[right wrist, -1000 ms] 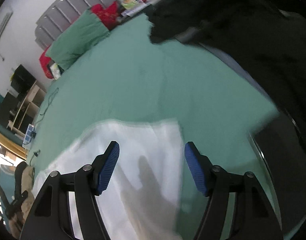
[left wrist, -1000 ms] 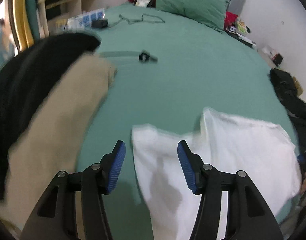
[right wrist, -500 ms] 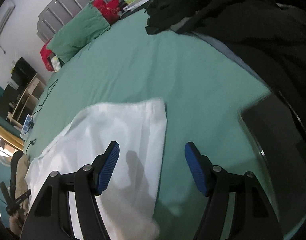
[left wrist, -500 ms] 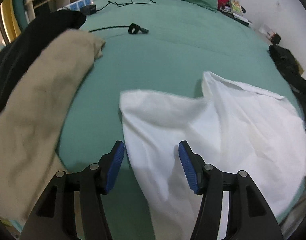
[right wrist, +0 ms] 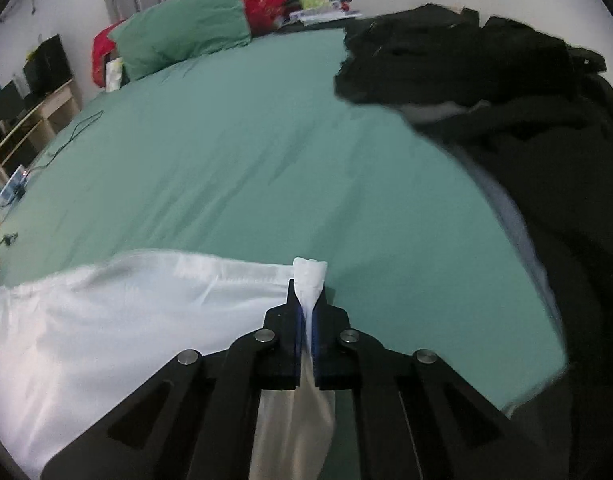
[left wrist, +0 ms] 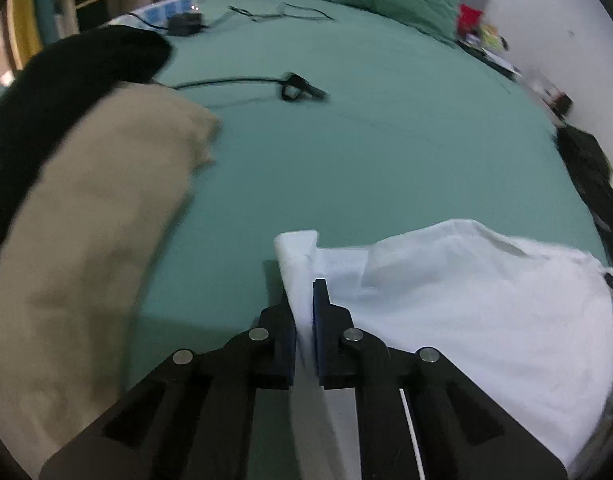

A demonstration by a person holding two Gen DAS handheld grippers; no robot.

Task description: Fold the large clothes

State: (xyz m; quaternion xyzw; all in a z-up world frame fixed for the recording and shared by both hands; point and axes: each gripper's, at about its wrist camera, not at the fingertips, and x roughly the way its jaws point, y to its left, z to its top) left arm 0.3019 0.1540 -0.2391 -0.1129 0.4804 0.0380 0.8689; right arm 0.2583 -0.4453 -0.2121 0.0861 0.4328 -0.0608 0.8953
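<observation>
A large white garment lies at the near edge of a green-sheeted bed. In the left wrist view my left gripper has just clamped shut on the garment's left corner, and a tuft of white cloth sticks out past the blue pads. In the right wrist view the same white garment spreads to the left, and my right gripper has just clamped shut on its right corner, which bunches up above the fingertips. The cloth between the two corners sags in loose folds.
A tan garment and a black one are heaped on the bed's left side. Black clothes cover the right side. A black cable lies mid-bed; green pillow and shelves stand at the far end.
Both grippers stood open over the white garment; now each has moved to a corner and shut on it. The right gripper rolled as it moved.
</observation>
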